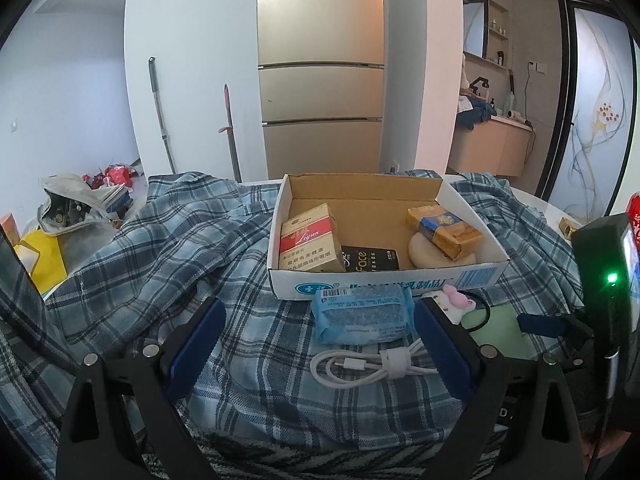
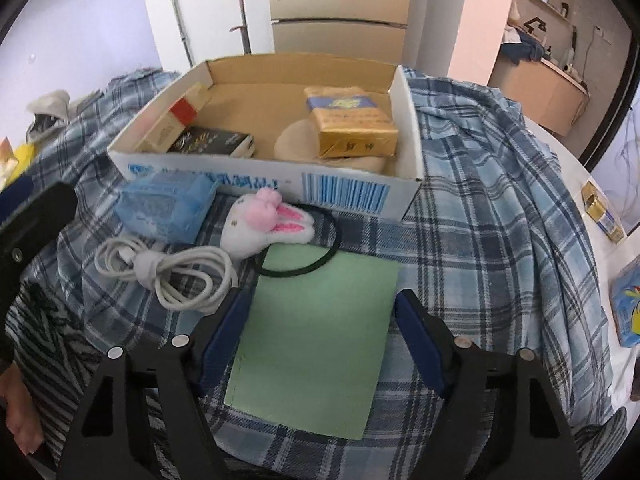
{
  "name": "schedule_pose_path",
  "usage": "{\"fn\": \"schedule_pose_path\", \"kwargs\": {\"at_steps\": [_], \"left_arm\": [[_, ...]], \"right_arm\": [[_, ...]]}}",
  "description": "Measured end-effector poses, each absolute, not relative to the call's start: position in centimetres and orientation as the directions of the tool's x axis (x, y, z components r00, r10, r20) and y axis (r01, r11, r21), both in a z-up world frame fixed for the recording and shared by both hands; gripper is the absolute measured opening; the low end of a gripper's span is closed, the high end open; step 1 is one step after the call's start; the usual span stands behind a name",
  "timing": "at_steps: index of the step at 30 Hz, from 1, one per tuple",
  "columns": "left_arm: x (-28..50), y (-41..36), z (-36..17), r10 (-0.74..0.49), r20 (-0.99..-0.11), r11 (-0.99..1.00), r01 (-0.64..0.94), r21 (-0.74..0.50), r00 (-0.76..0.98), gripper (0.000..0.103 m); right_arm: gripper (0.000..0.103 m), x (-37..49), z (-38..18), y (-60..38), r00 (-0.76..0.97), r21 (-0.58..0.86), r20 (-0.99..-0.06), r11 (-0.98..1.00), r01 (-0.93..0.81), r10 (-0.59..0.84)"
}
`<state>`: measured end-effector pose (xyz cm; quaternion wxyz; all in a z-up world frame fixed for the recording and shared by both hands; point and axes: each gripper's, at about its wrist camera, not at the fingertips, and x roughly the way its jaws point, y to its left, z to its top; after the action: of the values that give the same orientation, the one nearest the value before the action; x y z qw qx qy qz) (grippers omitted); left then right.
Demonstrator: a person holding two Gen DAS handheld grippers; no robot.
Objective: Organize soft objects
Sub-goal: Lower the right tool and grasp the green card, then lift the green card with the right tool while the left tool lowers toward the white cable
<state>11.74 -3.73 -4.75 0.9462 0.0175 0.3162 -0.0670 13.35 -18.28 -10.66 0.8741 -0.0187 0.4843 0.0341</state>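
Round beige pad (image 2: 298,140), half hidden under the gold packet (image 2: 352,126), inside the open cardboard box (image 2: 412,120) at twelve o'clock. My right gripper (image 2: 320,322) gapes around the green cloth (image 2: 316,340), gripping nothing; my left gripper (image 1: 320,330) stands wide, empty.

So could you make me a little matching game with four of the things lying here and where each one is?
Things:
1. gold pack
2. green sheet
3. white cable
4. bunny toy

Places:
A. coiled on the plaid cloth
B. inside the cardboard box
C. between the right tool's fingers
D. on a black hair band

Pairs: 1-B, 2-C, 3-A, 4-D
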Motion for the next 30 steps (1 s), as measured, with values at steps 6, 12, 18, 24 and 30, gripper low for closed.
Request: {"fn": "schedule_pose_path", "kwargs": {"at_steps": [6,12,18,24,30], "left_arm": [[11.9,-3.6,-4.8,-0.131,-0.614,0.989,0.145,-0.028,0.778,0.097],[12.8,-4.1,-5.8,-0.17,-0.673,0.981,0.19,-0.044,0.72,0.079],[12.3,-5.5,-6.0,-0.237,-0.687,0.954,0.3,-0.029,0.687,0.079],[11.5,-8.8,-6.8,-0.231,-0.729,0.899,0.428,0.094,0.644,0.049],[12.0,-9.5,-7.4,-0.266,-0.785,0.864,0.499,0.063,0.56,0.049]], "right_arm": [[0.073,13.2,-10.4,-19.5,0.533,0.024,-0.845,0.999,-0.043,0.043],[0.072,12.4,-8.7,-20.3,0.596,0.042,-0.801,0.998,-0.038,0.057],[0.072,10.8,-5.9,-21.0,0.702,0.018,-0.711,0.999,-0.043,0.043],[0.072,10.6,-4.0,-22.2,0.764,0.009,-0.645,1.0,0.005,0.002],[0.072,10.8,-4.0,-22.6,0.758,0.046,-0.651,0.999,-0.013,0.04]]}}
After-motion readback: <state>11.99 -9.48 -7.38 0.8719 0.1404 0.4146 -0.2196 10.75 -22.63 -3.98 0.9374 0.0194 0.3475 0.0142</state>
